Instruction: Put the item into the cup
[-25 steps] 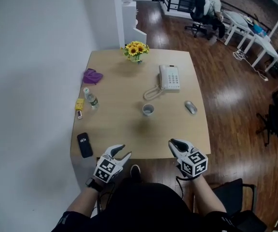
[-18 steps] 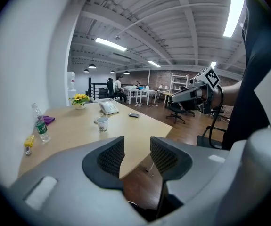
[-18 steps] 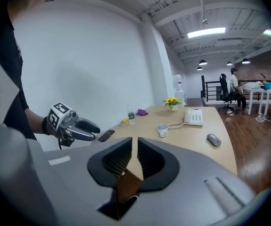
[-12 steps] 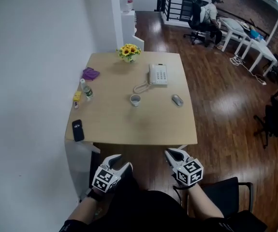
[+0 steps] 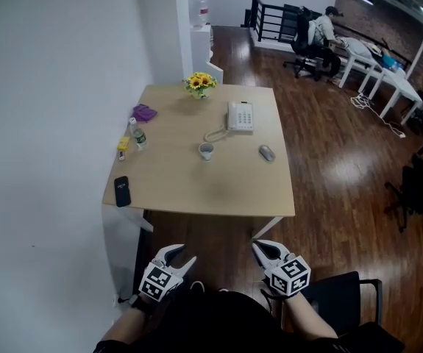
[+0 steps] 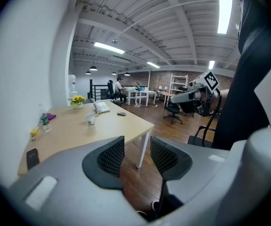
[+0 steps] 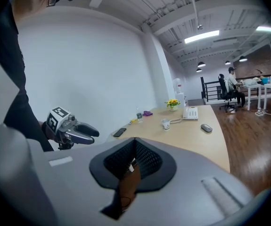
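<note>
– where is the cup sitting?
– the cup (image 5: 206, 151) is standing upright near the middle of the table (image 5: 218, 186). it is sitting just by the curly cord of the white telephone (image 5: 240, 116). the grey mouse (image 5: 267, 153) is lying off to one side of it and the little bottle (image 5: 139, 137) is standing off to the other side.
– and the item that is going in it?
– i am not able to tell which one that is. a small yellow thing (image 5: 123, 145) is lying beside the bottle, a purple cloth (image 5: 144, 113) is lying near the far left corner, and a black phone (image 5: 123, 191) is lying at the near left corner.
– what is the left claw doing?
– the left gripper (image 5: 182, 254) is hanging open, with its jaws standing a little way apart. only the wood floor (image 5: 329, 168) is showing in the gap, so it is holding nothing.
– and the right one?
– the jaws of the right gripper (image 5: 259, 245) have just been closing. now they are pressing together with nothing between them.
– are the claws reaching the table?
– no. the person is holding both of them low, close to the body, well apart from the table's near edge.
– is anything else showing?
– yellow sunflowers (image 5: 200, 84) are standing at the far edge of the table, and a person (image 5: 321, 28) is sitting at a desk far across the room.
</note>
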### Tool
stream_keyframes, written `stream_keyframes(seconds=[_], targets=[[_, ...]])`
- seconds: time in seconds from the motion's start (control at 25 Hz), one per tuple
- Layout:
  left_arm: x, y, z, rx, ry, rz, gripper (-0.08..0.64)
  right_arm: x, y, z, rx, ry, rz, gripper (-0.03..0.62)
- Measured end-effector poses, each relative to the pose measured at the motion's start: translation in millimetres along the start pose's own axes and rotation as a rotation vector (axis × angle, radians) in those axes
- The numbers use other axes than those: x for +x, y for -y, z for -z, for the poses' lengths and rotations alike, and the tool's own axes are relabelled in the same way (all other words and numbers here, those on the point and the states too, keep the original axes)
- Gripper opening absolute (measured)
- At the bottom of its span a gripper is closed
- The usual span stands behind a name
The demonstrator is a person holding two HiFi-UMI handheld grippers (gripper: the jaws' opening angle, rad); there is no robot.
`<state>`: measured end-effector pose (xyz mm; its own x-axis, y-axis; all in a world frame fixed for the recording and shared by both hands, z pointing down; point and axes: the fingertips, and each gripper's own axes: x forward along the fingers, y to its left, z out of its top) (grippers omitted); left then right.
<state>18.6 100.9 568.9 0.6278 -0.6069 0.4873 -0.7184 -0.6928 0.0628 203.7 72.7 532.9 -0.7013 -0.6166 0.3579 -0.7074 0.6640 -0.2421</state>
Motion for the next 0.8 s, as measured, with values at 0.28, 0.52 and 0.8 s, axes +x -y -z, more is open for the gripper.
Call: stream_keyframes(seconds=[0.28,0.52,0.8], targets=[[-11.4,-3.3,-10.4,0.038,0.025,0.016,0.167,2.2,-23.6,-8.9,-0.011,0.031,0.003,0.008],[-23.4,-14.1,1.3,0.043,0.007,0.012,0.167,13.0,-41.2,-14.8,-0.025,0.039,-0.003,0.008],[-28.8,-23.6,-2.6,0.051,0.022,0.005,0.167,16.4,-51.1,-15.9,-0.045,0.036,-0.011,0.008]])
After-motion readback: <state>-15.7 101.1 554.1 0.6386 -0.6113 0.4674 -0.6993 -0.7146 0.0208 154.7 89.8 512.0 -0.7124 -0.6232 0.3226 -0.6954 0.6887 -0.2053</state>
